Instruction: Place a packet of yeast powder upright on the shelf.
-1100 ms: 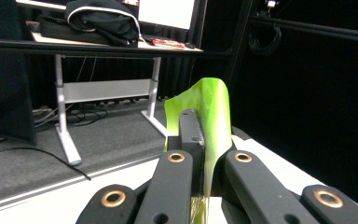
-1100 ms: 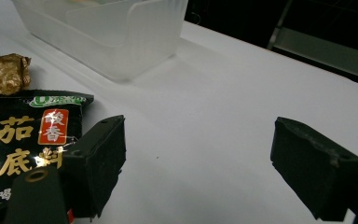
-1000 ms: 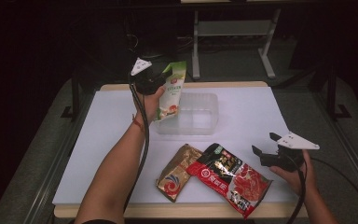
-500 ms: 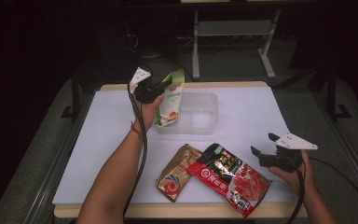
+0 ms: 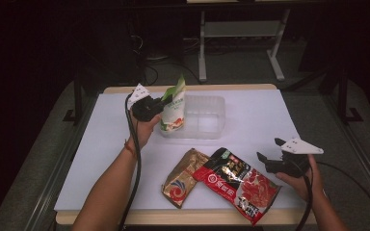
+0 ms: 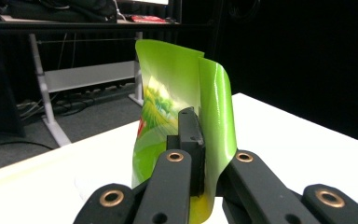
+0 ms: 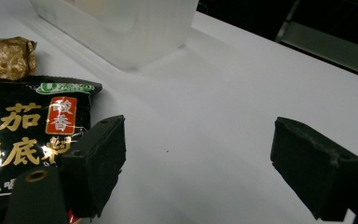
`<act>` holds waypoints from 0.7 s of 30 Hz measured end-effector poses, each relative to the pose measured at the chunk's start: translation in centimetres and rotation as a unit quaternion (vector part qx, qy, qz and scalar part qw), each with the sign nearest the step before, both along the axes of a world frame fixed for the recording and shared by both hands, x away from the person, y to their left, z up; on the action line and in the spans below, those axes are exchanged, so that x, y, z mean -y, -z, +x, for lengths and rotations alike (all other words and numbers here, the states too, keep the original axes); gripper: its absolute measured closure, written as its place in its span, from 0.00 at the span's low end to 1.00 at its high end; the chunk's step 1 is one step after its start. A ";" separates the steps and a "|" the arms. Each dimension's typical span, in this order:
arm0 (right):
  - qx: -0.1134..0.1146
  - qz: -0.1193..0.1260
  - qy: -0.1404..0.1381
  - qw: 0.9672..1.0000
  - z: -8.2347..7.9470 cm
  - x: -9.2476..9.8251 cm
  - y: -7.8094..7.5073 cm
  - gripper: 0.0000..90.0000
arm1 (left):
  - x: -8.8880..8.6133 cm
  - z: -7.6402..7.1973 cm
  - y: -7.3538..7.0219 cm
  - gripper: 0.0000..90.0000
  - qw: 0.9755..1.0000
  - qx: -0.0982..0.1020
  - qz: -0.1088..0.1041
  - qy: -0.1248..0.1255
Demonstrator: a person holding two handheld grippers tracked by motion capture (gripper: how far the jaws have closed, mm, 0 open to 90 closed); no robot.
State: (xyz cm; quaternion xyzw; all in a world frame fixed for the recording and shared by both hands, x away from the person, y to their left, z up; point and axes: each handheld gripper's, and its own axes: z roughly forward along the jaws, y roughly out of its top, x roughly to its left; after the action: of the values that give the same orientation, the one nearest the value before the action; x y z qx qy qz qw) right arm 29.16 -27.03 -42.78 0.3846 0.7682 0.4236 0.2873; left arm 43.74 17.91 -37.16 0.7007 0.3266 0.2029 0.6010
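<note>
Lying unpacked at the tabletop's [image 5: 270, 115] near edge: red-and-black sauce packet [image 5: 238, 183] and gold packet [image 5: 182, 177], right hand-held gripper [image 5: 269, 162] waiting released beside them. Farther back, left hand-held gripper [image 5: 160, 105] clenching green pouch [image 5: 173, 109] upright, lowering toward clear plastic container [image 5: 203, 117], apparently not yet released inside.

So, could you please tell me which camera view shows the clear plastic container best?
The high view: the whole clear plastic container shows from above, beside the green pouch held by the left gripper. The right gripper view catches just one frosted corner; in the left gripper view I cannot make it out.
</note>
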 end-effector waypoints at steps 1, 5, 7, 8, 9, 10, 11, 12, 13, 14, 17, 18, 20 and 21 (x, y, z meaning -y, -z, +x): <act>0.000 0.000 0.000 1.000 0.0 0.0 0.0 0.19 | 0.0 0.0 0.0 0.99 1.000 0.000 0.000 0.000; -0.002 0.000 -0.001 1.000 0.1 -0.1 0.1 0.19 | -0.4 -0.4 0.2 0.98 1.000 0.001 -0.004 -0.002; -0.003 -0.001 -0.002 1.000 0.1 -0.1 0.1 0.19 | -0.5 -0.6 0.3 0.97 1.000 0.005 -0.002 -0.002; -0.004 -0.003 -0.004 1.000 0.1 -0.1 0.1 0.19 | -0.5 -0.7 0.3 0.96 1.000 0.007 0.002 -0.006; -0.004 -0.003 -0.004 1.000 0.1 -0.1 0.1 0.19 | -0.5 -0.9 0.4 0.96 1.000 0.010 0.007 -0.008; -0.005 -0.005 -0.004 1.000 0.1 -0.2 0.1 0.19 | -0.6 -1.0 0.4 0.95 1.000 0.011 0.007 -0.009; -0.004 -0.006 -0.005 1.000 0.1 -0.2 0.1 0.19 | -0.7 -1.2 0.4 0.94 1.000 0.011 0.008 -0.009; -0.004 -0.008 -0.005 1.000 0.1 -0.2 0.1 0.19 | -0.7 -1.3 0.4 0.93 1.000 0.013 0.009 -0.010; -0.005 -0.008 -0.004 1.000 0.1 -0.2 0.1 0.19 | -0.8 -1.5 0.4 0.92 1.000 0.012 0.010 -0.011; -0.006 -0.007 -0.003 1.000 0.1 -0.1 0.2 0.19 | -0.9 -1.7 0.3 0.90 1.000 0.014 0.012 -0.012; -0.007 -0.007 0.000 1.000 0.2 -0.1 0.2 0.19 | -1.3 -2.3 0.0 0.79 0.999 0.021 0.017 -0.025; -0.007 -0.007 0.001 1.000 0.2 -0.1 0.2 0.19 | -1.5 -2.5 -0.1 0.79 0.999 0.022 0.018 -0.026; -0.008 -0.007 0.002 1.000 0.2 0.0 0.2 0.19 | -2.3 -3.1 -0.3 0.77 0.999 0.026 0.025 -0.029; -0.008 -0.007 0.002 1.000 0.2 0.0 0.2 0.19 | -2.3 -3.1 -0.3 0.75 0.999 0.026 0.025 -0.029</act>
State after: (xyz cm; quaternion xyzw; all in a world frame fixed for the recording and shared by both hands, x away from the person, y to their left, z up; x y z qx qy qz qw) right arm 29.35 -27.02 -42.96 0.3873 0.7728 0.4144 0.2848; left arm 40.67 20.21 -36.90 0.7001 0.3256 0.2467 0.5857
